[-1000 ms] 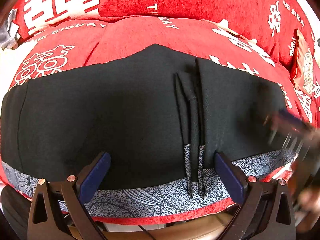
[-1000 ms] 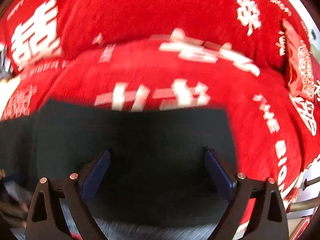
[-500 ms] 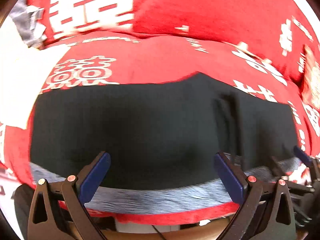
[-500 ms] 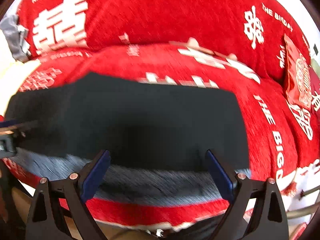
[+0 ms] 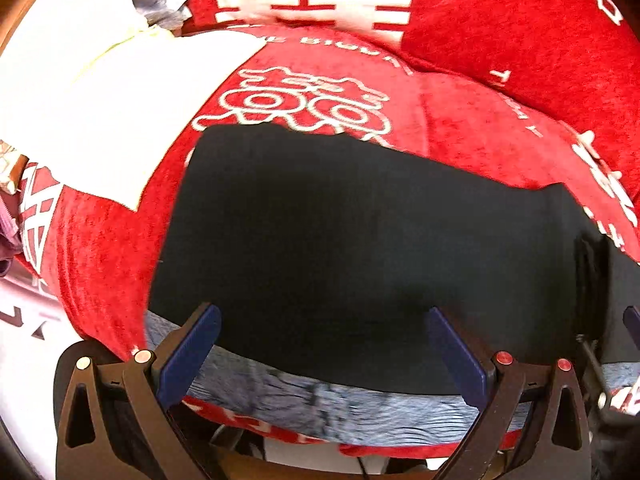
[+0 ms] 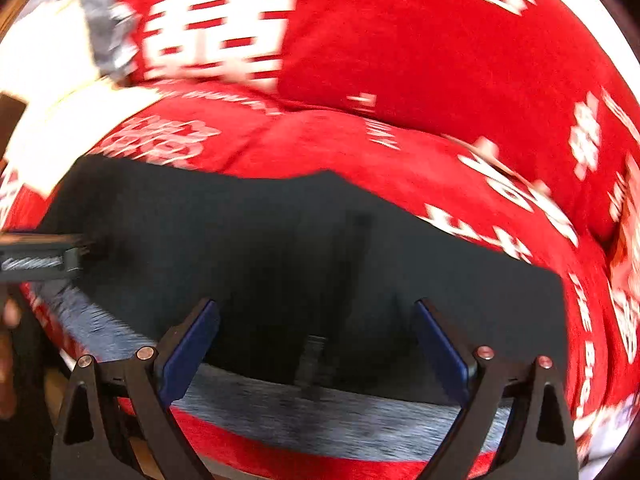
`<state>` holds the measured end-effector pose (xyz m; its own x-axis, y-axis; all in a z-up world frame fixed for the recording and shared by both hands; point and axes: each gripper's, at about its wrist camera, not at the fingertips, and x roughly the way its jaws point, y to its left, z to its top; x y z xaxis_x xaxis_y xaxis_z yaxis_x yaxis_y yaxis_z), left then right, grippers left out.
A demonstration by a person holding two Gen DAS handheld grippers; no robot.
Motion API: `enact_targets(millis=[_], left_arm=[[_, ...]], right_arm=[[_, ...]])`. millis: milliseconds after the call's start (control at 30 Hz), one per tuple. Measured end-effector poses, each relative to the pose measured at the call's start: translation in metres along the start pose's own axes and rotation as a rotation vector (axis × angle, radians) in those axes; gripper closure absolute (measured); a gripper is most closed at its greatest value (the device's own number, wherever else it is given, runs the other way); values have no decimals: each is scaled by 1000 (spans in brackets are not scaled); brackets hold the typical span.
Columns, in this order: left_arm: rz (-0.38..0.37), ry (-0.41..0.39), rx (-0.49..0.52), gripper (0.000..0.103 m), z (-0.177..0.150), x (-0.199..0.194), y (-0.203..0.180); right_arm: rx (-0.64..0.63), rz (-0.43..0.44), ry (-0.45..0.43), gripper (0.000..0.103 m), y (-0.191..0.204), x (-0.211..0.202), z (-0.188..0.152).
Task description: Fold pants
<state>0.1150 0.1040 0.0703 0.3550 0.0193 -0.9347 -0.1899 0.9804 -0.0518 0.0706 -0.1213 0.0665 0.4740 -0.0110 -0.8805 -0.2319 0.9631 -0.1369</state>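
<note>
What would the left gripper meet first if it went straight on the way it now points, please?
Most likely the black pants: the open left gripper points across them, with nothing between its fingers. The pants lie flat on the red cushion. How high the gripper is above the cloth is unclear.

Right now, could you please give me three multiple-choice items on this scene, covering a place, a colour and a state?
1. Where do the black pants lie?
A. on the red cover
B. on a wooden floor
C. in a basket

2. What colour is the patterned band along the near edge of the pants?
A. green
B. grey
C. yellow

3. How is the left gripper?
A. shut on the pants
B. open, holding nothing
C. holding a hanger

Answers: 1 A, red cloth surrounds the pants; 2 B, speckled grey strip; 3 B, blue pads stand wide apart.
</note>
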Motion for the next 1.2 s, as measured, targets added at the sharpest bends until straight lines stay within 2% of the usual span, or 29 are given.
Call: enact_targets(millis=[100,200,367,533,633,733,833,933,1067,1133,1200], left_arm=[[12,8,-11,0,0,6,8],[35,4,10,0,1,11,11],[27,7,0,0,12,16,21],[-15,26,-58,0,24,17,44],[-58,40,-45,0,24,19,56],[-105,58,-36,0,16,20,65],[-155,76,-38,0,11,24,72],[-137,70,-4,0,8,23,67],[-129,64,11,0,7,25,63],[-126,66,24,0,9,26,62],[-130,61,40,0,10,27,60]], right_arm=[[-49,57,30,5,24,13,-5],[-60,100,107,3,33,40,-7],[-12,127,106,0,27,58,14],[15,138,150,0,22,79,42],[-36,157,150,0,28,78,57],[-156,235,121,0,43,79,74],[-292,377,156,0,67,91,93],[-431,468,197,0,94,108,112],[-584,584,298,0,124,128,117],[-597,655,354,0,131,141,119],[-548,714,431,0,128,152,118]])
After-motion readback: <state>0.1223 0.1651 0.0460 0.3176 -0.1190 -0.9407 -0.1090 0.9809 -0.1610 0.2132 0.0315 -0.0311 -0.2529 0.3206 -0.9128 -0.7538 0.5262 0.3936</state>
